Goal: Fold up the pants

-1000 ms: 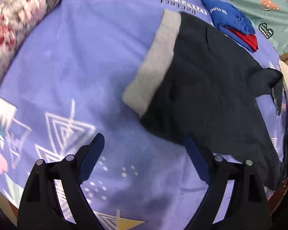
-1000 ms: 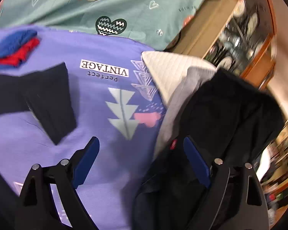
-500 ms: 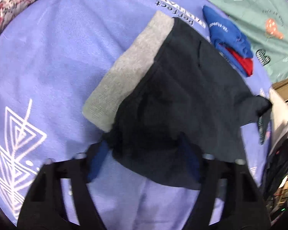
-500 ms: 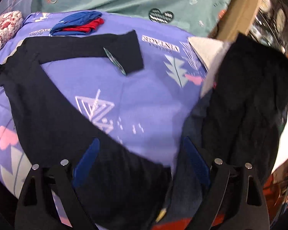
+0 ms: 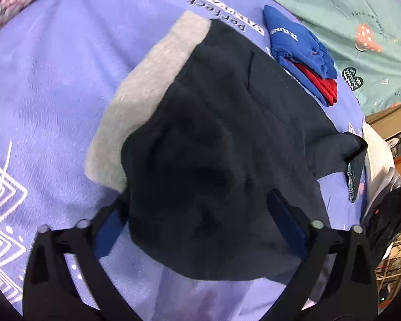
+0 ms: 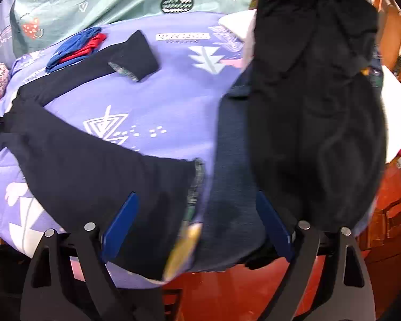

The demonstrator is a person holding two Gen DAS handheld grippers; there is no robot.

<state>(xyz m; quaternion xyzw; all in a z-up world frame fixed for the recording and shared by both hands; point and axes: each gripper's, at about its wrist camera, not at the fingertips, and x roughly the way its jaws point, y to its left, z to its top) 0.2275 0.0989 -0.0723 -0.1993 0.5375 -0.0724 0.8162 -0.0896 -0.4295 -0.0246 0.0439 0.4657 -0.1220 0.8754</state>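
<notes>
A folded blue-and-red garment (image 5: 304,53) lies on the purple bedspread (image 5: 66,80) (teal sheet (image 5: 347,13) beyond).

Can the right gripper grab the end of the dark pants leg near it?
Probably yes. The right gripper is open, with the dark pants leg's hem lying flat between its fingers, uncovered.

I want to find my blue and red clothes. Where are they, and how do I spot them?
Look at the purple bedspread, near its far edge by the green sheet. There, just past the dark pants, lies a small folded pile. It is bright blue on top with red under it, the only bright clothes there.
</notes>
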